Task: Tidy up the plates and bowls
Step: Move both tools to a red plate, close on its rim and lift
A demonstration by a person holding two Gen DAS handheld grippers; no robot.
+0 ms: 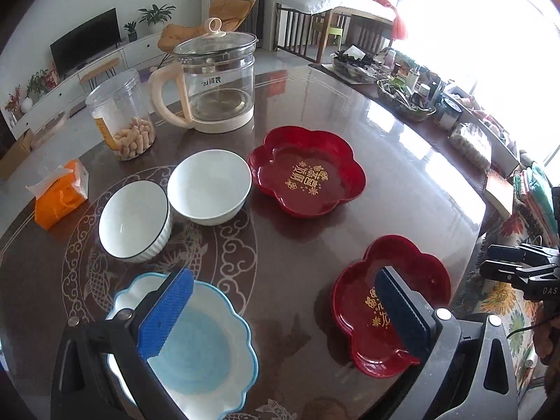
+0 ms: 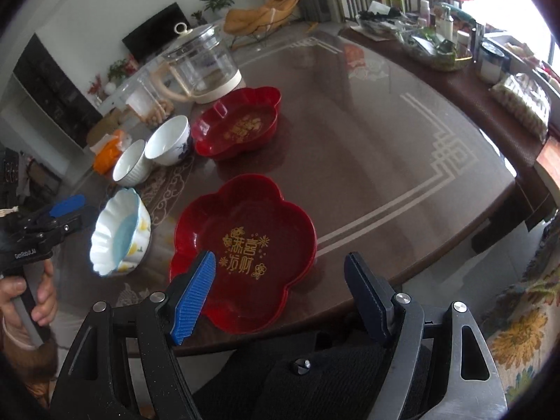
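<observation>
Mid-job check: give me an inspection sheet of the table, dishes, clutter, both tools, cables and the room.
Surface: dark glossy table, patterned.
Job's things: two red flower plates, near and far, apart; ribbed bowl and plain white bowl touching; blue scalloped bowl near the front edge. All empty.
Clutter: glass kettle, snack jar, orange tissue pack, bottles and baskets along the far edge.
Tools: left tool open, over the dishes, holding nothing; right tool open, empty.
Cables: thin wire by the right tool.
Surroundings: TV, plants, chair.
</observation>
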